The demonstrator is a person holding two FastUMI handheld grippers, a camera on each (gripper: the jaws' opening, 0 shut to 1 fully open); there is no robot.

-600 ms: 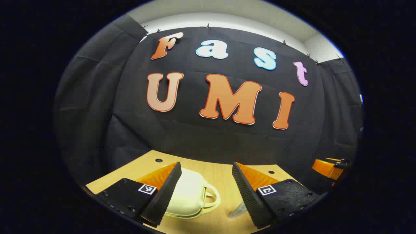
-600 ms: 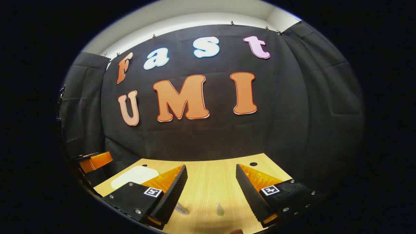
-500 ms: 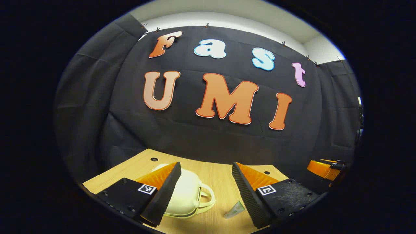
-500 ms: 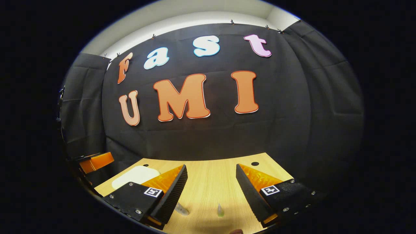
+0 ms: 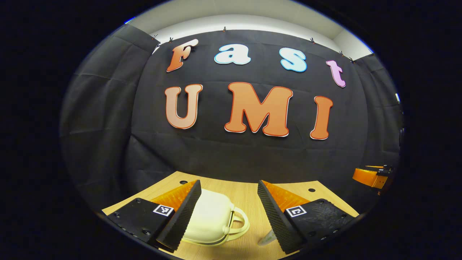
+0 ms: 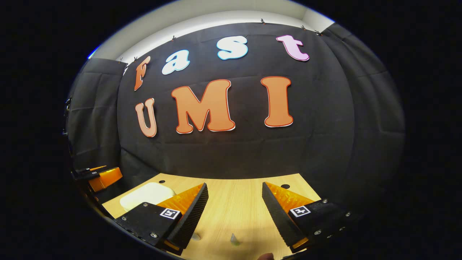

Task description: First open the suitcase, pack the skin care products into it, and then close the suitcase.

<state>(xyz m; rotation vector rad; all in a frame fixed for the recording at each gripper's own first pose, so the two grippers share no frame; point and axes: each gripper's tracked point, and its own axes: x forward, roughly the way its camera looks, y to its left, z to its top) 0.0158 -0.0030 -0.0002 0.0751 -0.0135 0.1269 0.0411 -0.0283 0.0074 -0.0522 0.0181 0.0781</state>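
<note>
In the left gripper view, the left claw (image 5: 228, 209) hangs over the wooden counter (image 5: 249, 196) with its fingers spread wide and nothing between them. A small cream suitcase (image 5: 211, 220) lies closed and flat on the counter, partly behind the claw's left finger. Its loop handle (image 5: 240, 224) points toward the view's right, so its long axis seems to run roughly across the view. Just beside the right finger a pale skin care tube (image 5: 266, 239) lies on the counter, partly hidden; which way it points cannot be told. At the far right edge the right claw (image 5: 373, 177) shows, well apart from the suitcase.

In the right gripper view, the right claw (image 6: 234, 209) is likewise spread wide and empty above the counter (image 6: 234, 202). The suitcase (image 6: 144, 195) appears here as a pale rounded shape at the lower left, behind the left finger, its handle hidden. A small pointed skin care item (image 6: 234, 239) rests between the fingers at the bottom edge, tip pointing away from the camera. Another pale bit (image 6: 196, 236) peeks out beside the left finger. The left claw (image 6: 101, 177) shows at the far left edge.
</note>
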